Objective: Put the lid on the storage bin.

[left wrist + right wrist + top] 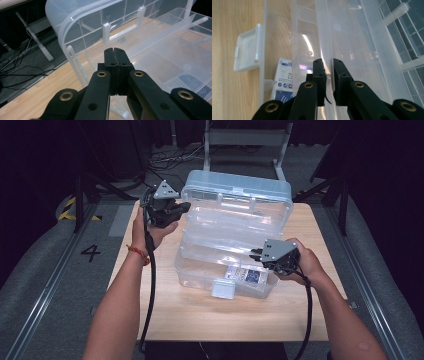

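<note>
At the desk, we see the left tool with its jaws pressed flat together and nothing between them, held up at about ten o'clock in the high view, just beside the raised lid of a clear plastic organizer box and apart from it. The right tool, at about four o'clock in the high view, pinches the thin clear wall of the inner tray, which runs up between its two jaws in the right gripper view. The box sits near the middle of the wooden desk, its lid standing open toward twelve o'clock and its divided compartments showing through the plastic. A white latch flap hangs open at the box's front edge, toward six o'clock, and a blue-and-white printed card lies in the bottom of the box, just at nine o'clock of the right tool in its own view. Cables lie on the floor beyond the desk.
</note>
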